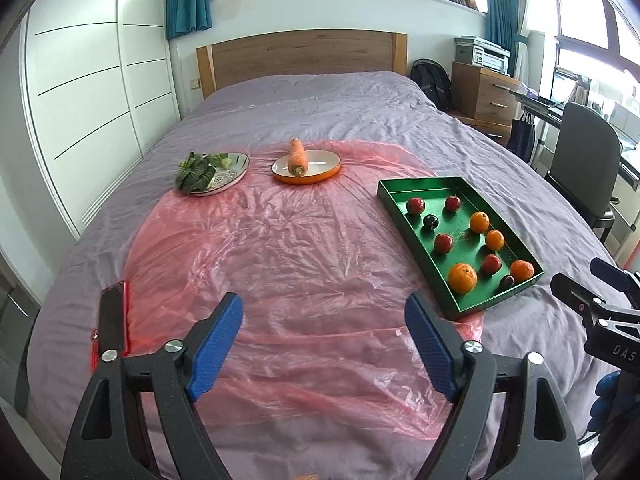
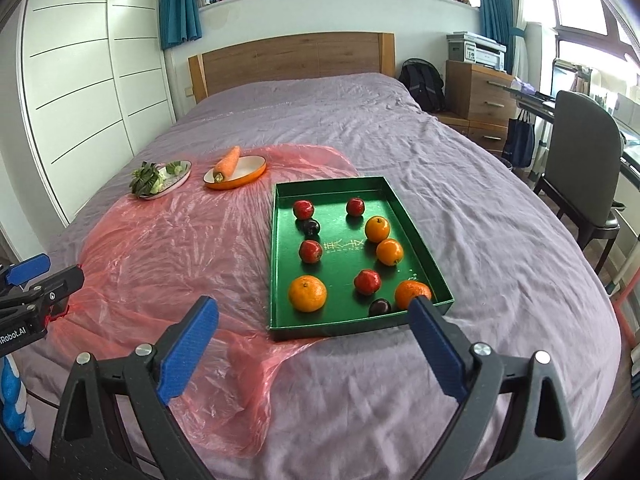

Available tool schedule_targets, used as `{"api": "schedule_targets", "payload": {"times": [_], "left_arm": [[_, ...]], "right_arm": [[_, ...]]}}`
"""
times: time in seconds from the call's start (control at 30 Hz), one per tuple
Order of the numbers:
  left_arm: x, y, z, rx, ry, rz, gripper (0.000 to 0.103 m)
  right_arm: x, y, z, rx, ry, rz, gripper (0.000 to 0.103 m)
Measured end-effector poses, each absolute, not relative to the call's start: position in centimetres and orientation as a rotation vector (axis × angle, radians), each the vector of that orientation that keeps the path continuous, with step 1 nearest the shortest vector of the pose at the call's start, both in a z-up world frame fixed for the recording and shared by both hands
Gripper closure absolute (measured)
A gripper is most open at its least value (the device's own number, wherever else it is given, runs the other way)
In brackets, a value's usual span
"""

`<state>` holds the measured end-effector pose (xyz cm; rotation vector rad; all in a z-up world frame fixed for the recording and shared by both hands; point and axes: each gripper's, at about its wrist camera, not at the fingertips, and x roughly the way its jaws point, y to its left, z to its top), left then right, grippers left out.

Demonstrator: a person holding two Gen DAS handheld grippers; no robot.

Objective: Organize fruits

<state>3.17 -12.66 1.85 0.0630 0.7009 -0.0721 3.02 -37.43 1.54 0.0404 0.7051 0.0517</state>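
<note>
A green tray (image 2: 280, 272) (image 1: 408, 224) lies on the bed holding several red apples (image 2: 310, 251), oranges (image 2: 307, 293) (image 1: 462, 278) and dark plums (image 2: 311, 227). My left gripper (image 1: 324, 312) hovers open over the pink plastic sheet (image 1: 280, 264), left of the tray, with nothing between its blue pads. My right gripper (image 2: 314, 316) stands open just short of the tray's near edge, also holding nothing; its right fingertip (image 2: 420, 308) overlaps the near-right orange in the picture.
An orange dish with a carrot (image 1: 297, 158) (image 2: 227, 165) and a plate of leafy greens (image 1: 200, 170) (image 2: 154, 178) sit further back. A phone (image 1: 112, 322) lies at the sheet's left edge. A chair (image 2: 584, 152) and drawers (image 2: 480, 92) stand right of the bed.
</note>
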Motion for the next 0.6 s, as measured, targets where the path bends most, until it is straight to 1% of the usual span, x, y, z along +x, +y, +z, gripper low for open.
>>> {"api": "schedule_targets", "payload": {"times": [0.03, 0.13, 0.37, 0.6], "left_arm": [[2.9, -12.4, 2.0, 0.060, 0.694, -0.070, 0.017], [2.1, -11.2, 2.4, 0.042, 0.672, -0.062, 0.016], [0.7, -8.1, 2.2, 0.018, 0.658, -0.033, 0.016], [-0.2, -5.1, 1.2, -0.003, 0.666, -0.001, 0.016]], "right_arm": [[2.6, -37.1, 1.6, 0.046, 0.694, 0.051, 0.000], [1.6, -36.2, 1.9, 0.057, 0.664, 0.062, 0.000], [-0.1, -33.1, 2.9, -0.015, 0.610, 0.067, 0.000], [-0.9, -31.8, 2.7, -0.037, 0.616, 0.039, 0.000]]}}
